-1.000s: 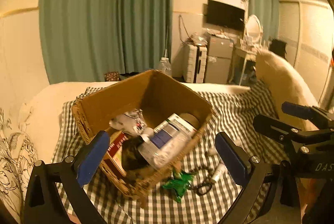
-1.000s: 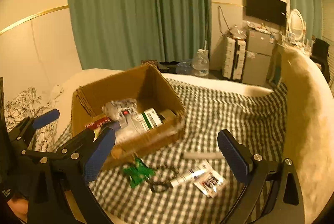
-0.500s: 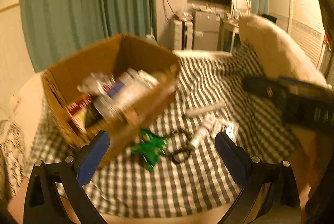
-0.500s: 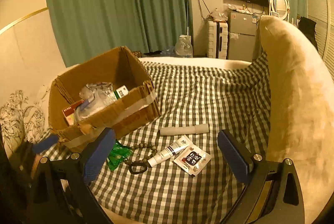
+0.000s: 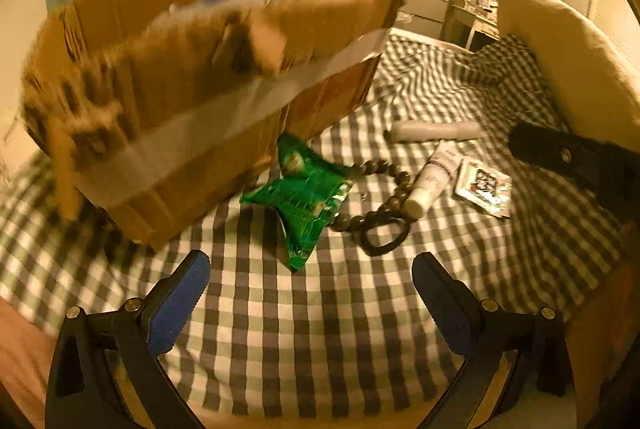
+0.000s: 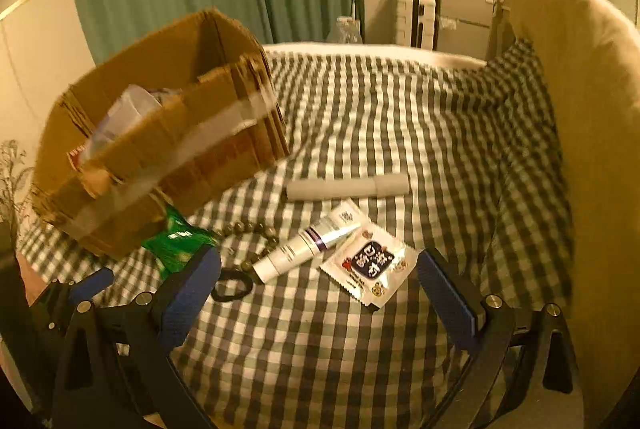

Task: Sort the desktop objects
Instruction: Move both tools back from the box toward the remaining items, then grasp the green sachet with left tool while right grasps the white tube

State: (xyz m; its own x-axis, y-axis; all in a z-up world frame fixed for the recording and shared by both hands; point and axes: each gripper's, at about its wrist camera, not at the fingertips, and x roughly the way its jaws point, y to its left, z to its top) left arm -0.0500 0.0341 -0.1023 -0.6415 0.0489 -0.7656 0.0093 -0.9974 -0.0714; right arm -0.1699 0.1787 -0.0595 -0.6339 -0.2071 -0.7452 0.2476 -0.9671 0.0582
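Both my grippers, left [image 5: 310, 295] and right [image 6: 318, 287], now dropped low, gaping, empty; green packet [image 5: 306, 195] and sachet [image 6: 370, 263] come within reach, still unsorted beside the cardboard box [image 6: 160, 133].

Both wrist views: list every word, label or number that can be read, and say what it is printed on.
White sachet: large Chinese characters on a dark patch, too distorted to quote with confidence.
Tube: lines of small print, too small to read.
Green packet: pale lettering, blurred, unreadable.
Red-edged item in the box: printing too small to read.
Box: no print visible; motion-blurred.
Nothing else carries legible text.
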